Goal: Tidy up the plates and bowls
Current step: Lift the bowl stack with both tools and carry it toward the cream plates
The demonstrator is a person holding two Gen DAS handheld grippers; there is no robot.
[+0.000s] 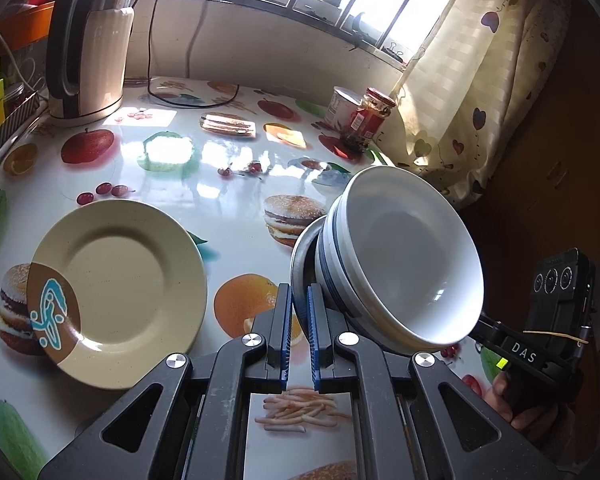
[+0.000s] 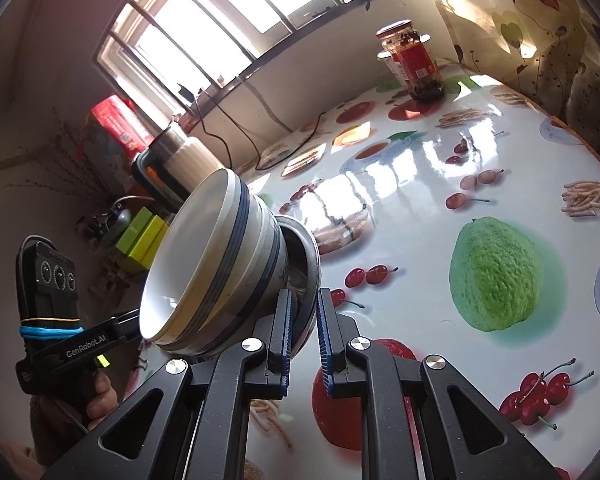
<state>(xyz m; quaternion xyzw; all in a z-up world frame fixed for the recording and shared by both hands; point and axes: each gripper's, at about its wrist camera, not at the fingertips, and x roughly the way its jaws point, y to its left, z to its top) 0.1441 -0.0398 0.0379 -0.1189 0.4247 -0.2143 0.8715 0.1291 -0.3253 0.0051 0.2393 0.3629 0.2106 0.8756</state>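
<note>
Two white bowls with blue stripes (image 1: 408,256) sit nested inside a shallow steel bowl (image 1: 302,252), and the stack is held tilted above the table. My left gripper (image 1: 299,294) is shut on the steel bowl's rim. From the opposite side my right gripper (image 2: 305,294) is also shut on the steel bowl (image 2: 310,252), with the striped bowls (image 2: 220,256) leaning away to its left. A beige plate with a brown patterned segment (image 1: 120,296) lies on the table, left of the left gripper.
The fruit-print table (image 1: 228,200) carries a kettle (image 1: 88,48) at the back left with cables behind it. A red-lidded jar (image 1: 374,116) and a white can (image 1: 344,106) stand at the back right by the curtain (image 1: 480,80). A hand (image 1: 516,400) grips the right handle.
</note>
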